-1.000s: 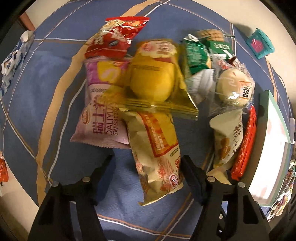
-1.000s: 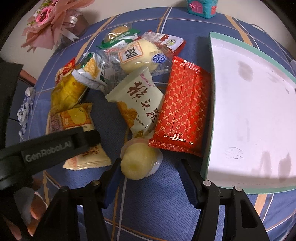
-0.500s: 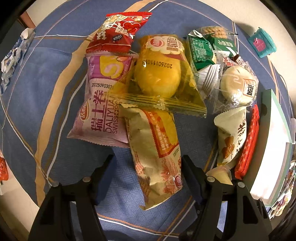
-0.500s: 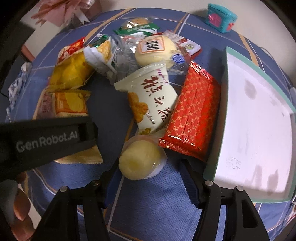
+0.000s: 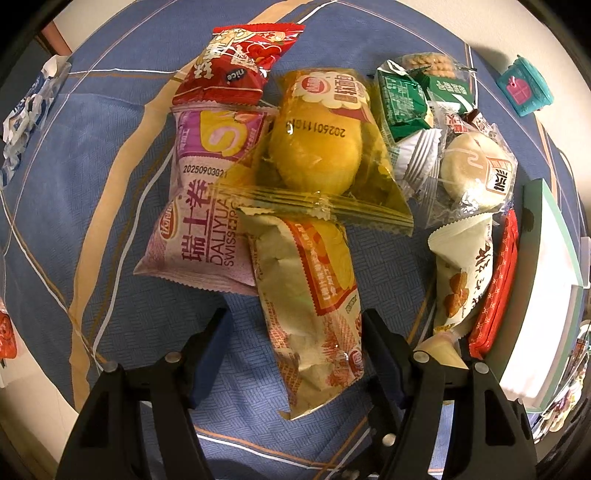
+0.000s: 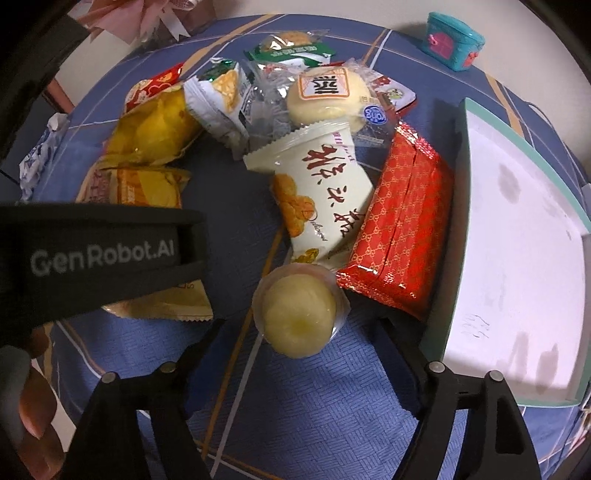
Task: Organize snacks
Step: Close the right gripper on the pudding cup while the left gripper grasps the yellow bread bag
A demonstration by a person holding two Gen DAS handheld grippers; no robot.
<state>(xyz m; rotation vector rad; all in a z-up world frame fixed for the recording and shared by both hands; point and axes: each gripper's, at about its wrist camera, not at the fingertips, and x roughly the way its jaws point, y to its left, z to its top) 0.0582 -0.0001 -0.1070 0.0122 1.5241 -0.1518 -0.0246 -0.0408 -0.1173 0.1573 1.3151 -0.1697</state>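
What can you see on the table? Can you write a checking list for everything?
Surface: blue tablecloth with tan and white stripes.
Job's things: snack packets piled together; beige packet between left gripper fingers; round pale cake ahead of right gripper; empty white tray beside red packet.
Clutter: teal toy box.
Grippers: both open.
Cables: nothing seen.
Surroundings: pink bouquet.

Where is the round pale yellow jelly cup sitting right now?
In the right wrist view the jelly cup lies on the blue cloth just ahead of the open right gripper, touching the lower ends of the cream packet and the red patterned packet.
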